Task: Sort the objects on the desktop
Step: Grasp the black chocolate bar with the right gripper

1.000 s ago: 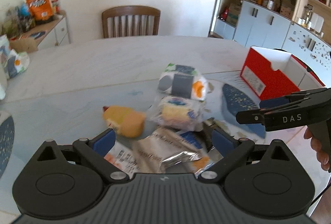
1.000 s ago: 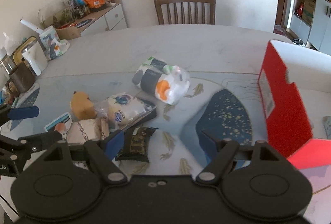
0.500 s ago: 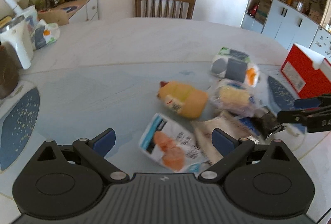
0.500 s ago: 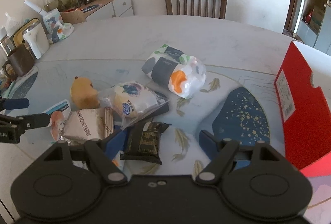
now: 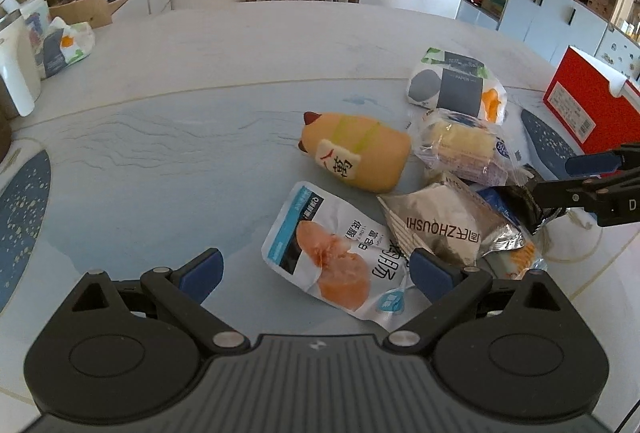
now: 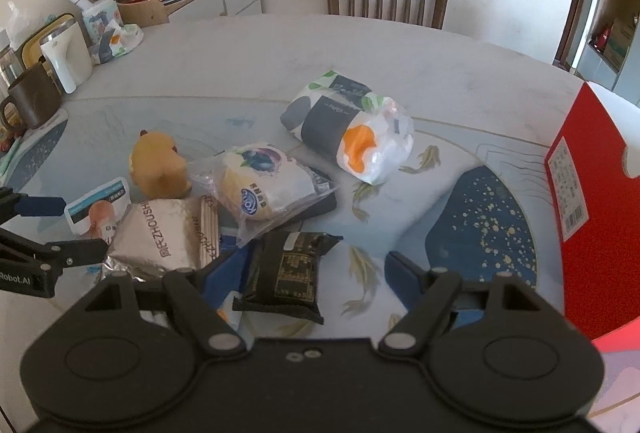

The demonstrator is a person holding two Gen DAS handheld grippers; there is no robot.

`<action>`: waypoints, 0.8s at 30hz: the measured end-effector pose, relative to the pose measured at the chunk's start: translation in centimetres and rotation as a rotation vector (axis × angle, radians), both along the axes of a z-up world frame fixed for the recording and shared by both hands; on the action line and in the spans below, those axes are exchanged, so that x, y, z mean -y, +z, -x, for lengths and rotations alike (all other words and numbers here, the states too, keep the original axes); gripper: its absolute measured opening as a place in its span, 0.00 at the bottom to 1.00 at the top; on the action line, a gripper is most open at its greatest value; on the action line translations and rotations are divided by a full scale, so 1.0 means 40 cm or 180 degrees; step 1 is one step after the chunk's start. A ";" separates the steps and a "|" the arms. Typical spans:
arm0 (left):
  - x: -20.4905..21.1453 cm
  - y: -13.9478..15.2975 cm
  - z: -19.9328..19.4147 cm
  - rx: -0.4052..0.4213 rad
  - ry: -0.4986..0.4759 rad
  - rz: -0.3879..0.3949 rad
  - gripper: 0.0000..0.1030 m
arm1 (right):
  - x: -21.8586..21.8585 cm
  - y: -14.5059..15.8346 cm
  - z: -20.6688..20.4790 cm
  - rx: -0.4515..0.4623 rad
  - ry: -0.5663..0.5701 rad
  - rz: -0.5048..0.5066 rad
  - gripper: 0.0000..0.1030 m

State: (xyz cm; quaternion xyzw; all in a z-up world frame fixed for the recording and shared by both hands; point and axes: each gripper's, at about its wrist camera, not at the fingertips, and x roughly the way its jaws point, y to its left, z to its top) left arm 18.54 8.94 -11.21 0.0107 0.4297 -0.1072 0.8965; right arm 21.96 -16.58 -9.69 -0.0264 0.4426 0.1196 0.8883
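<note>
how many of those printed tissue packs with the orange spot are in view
2. One tissue pack lies on the table at the far side of the snack pile; a second pack sits at the table's far left edge by the white jug. None seem hidden.

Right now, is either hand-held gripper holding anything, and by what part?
Nothing is held. The left hand-held gripper is open above the white pouch, and the right hand-held gripper is open over the black packet.
</note>
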 end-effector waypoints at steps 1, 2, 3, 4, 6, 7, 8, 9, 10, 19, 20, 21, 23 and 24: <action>0.001 -0.001 -0.003 -0.0010 -0.0005 -0.0003 0.97 | -0.002 -0.003 -0.003 -0.0006 0.0006 0.0013 0.77; 0.001 -0.004 -0.005 -0.0018 -0.0013 0.0002 0.97 | -0.003 -0.007 -0.006 -0.0016 0.0007 0.0028 0.77; 0.002 -0.005 -0.006 -0.0024 -0.0022 0.0019 0.97 | -0.004 -0.011 -0.009 -0.0027 0.0004 0.0039 0.77; 0.005 -0.008 -0.007 -0.0035 -0.0040 0.0024 0.97 | -0.004 -0.015 -0.011 -0.0041 -0.0001 0.0046 0.76; 0.013 -0.010 -0.008 -0.0057 -0.0087 0.0023 0.96 | -0.003 -0.022 -0.014 -0.0067 -0.0003 0.0040 0.76; 0.018 -0.012 -0.007 -0.0070 -0.0126 0.0030 0.96 | -0.004 -0.024 -0.013 -0.0074 0.0001 0.0037 0.76; 0.026 -0.015 -0.005 -0.0075 -0.0175 0.0026 0.96 | -0.005 -0.025 -0.013 -0.0080 0.0013 0.0042 0.76; 0.033 -0.017 -0.003 -0.0069 -0.0216 0.0012 0.96 | -0.007 -0.027 -0.013 -0.0083 0.0027 0.0050 0.76; 0.038 -0.019 0.001 -0.0067 -0.0256 0.0009 0.96 | -0.009 -0.028 -0.013 -0.0085 0.0045 0.0062 0.76; 0.076 -0.029 0.009 -0.0005 -0.0453 -0.0128 0.90 | -0.022 -0.043 -0.021 -0.0062 0.0132 0.0105 0.70; 0.078 -0.028 0.007 0.0000 -0.0455 -0.0129 0.89 | -0.022 -0.044 -0.022 -0.0056 0.0131 0.0095 0.68; 0.078 -0.028 0.006 0.0005 -0.0442 -0.0112 0.87 | -0.022 -0.044 -0.024 -0.0054 0.0130 0.0078 0.67; 0.074 -0.025 0.004 0.0027 -0.0405 -0.0089 0.79 | -0.021 -0.043 -0.027 -0.0073 0.0137 0.0020 0.57; 0.072 -0.023 0.004 0.0041 -0.0399 -0.0082 0.72 | -0.020 -0.043 -0.029 -0.0084 0.0147 -0.0008 0.55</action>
